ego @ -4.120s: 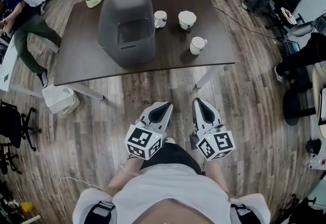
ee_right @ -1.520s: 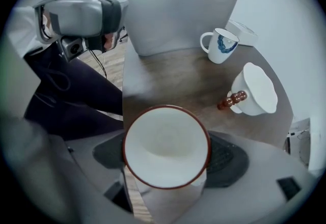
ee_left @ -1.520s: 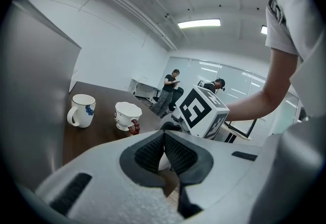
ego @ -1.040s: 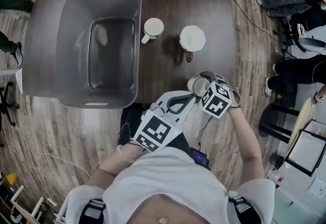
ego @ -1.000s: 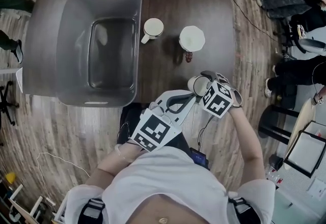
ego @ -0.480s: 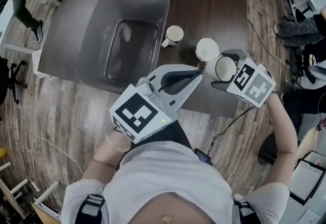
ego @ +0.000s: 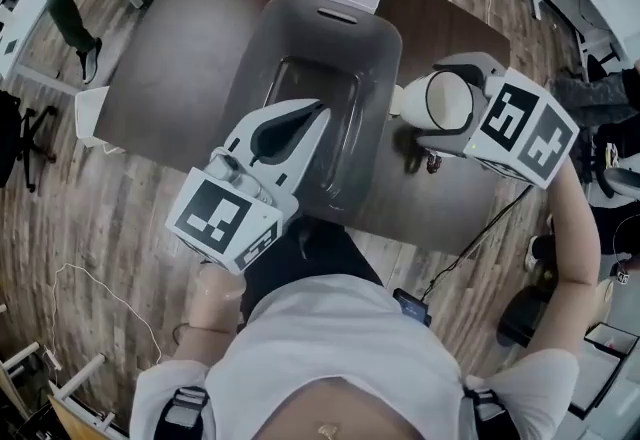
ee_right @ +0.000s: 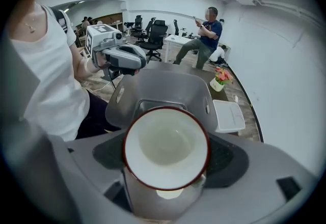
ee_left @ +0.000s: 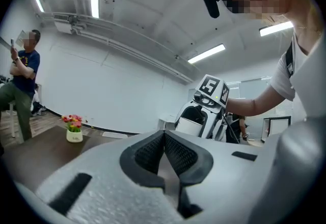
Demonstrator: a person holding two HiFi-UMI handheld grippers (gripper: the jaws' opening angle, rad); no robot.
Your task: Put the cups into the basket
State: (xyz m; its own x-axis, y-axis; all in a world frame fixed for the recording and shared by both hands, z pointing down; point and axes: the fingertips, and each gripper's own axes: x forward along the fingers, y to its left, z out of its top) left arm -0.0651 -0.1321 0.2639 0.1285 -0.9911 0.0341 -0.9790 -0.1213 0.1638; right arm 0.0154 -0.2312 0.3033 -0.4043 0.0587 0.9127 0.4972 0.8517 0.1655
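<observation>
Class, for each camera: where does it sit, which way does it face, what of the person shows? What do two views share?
Head view: on the head, facing steeply down at the basket; shirt, arms show.
Left gripper view: on the left gripper, facing level across the room; an arm shows.
Right gripper view: on the right gripper, facing down past its cup at the basket; shirt shows.
Shared: the basket, in head and right gripper views.
</observation>
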